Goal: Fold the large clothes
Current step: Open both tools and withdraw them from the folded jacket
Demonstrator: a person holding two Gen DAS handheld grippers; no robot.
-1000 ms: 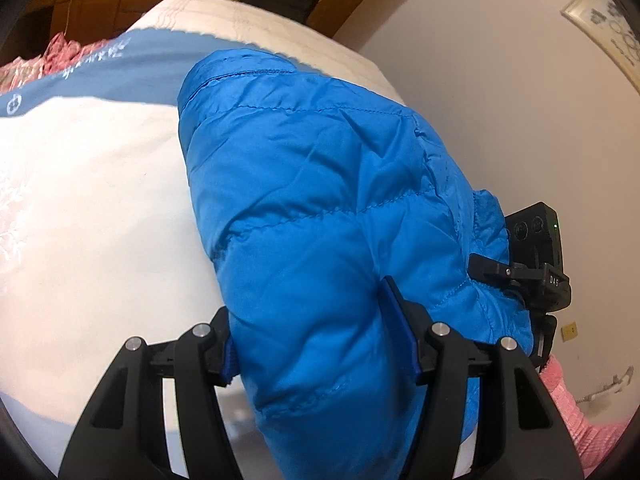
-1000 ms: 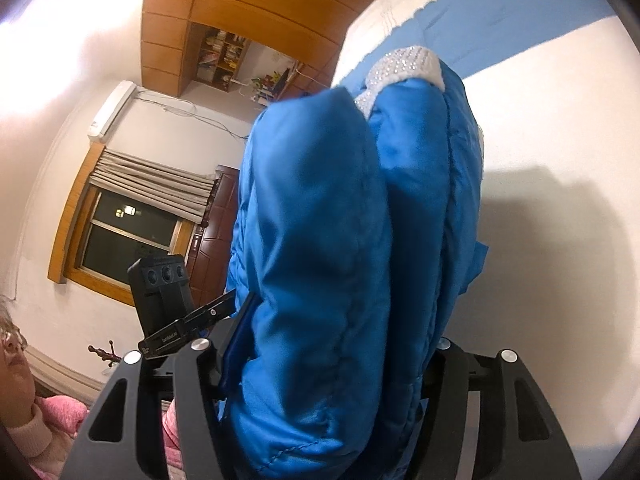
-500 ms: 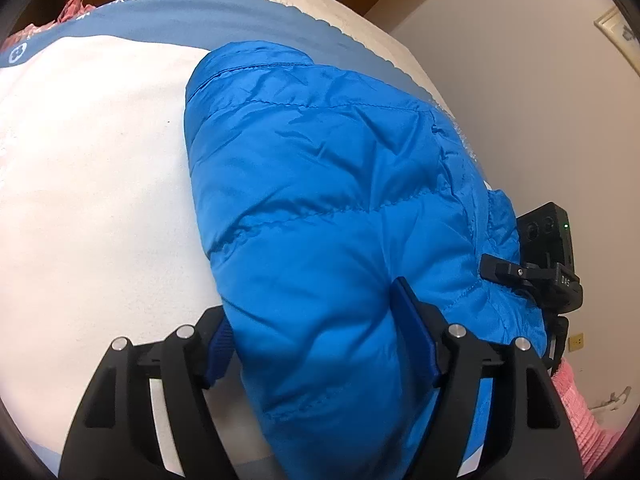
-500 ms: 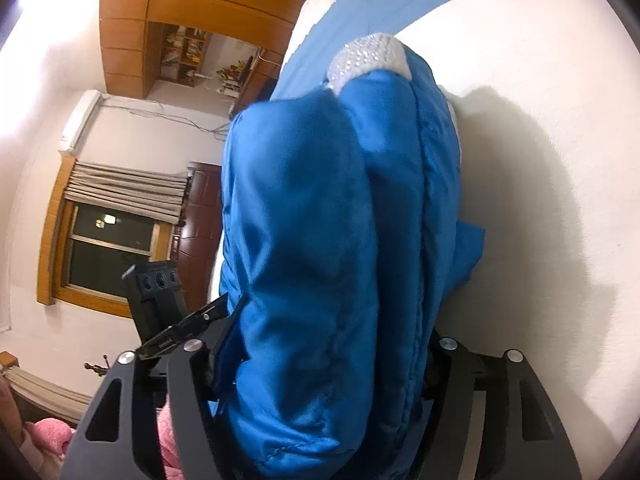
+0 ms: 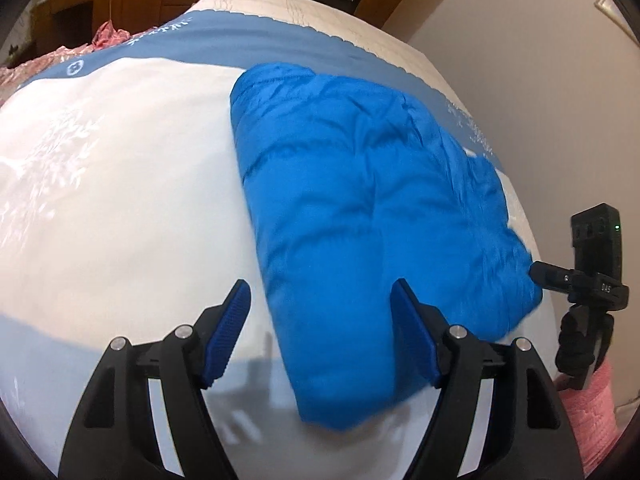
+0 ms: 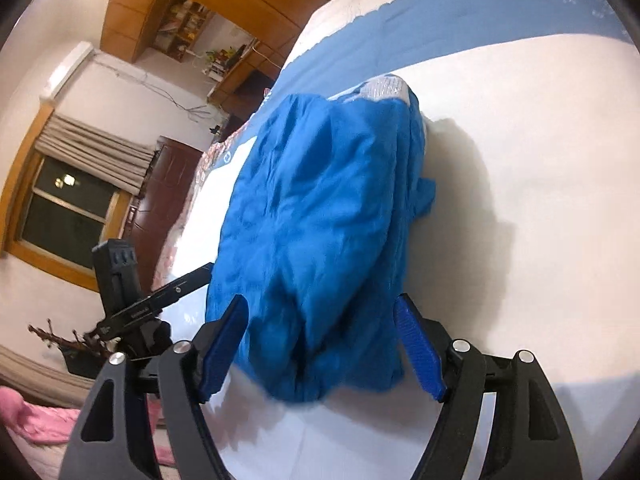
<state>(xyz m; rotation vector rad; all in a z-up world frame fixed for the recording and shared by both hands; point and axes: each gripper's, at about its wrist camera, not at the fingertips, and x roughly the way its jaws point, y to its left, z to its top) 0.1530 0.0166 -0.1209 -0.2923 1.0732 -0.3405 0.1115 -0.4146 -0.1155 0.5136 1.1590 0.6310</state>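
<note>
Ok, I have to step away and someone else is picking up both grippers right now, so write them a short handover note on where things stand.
Left gripper: open, holding nothing; its jaws straddle the near end of the blue puffer jacket.
Right gripper: open too, jaws either side of the jacket's other near corner.
Jacket: lies folded into a thick bundle on the white and blue bedspread, with a white glittery trim at its far end.
Done: the fold is laid down and let go.
Left: probably only to back both grippers away and tidy the loose flap on the right side.
</note>
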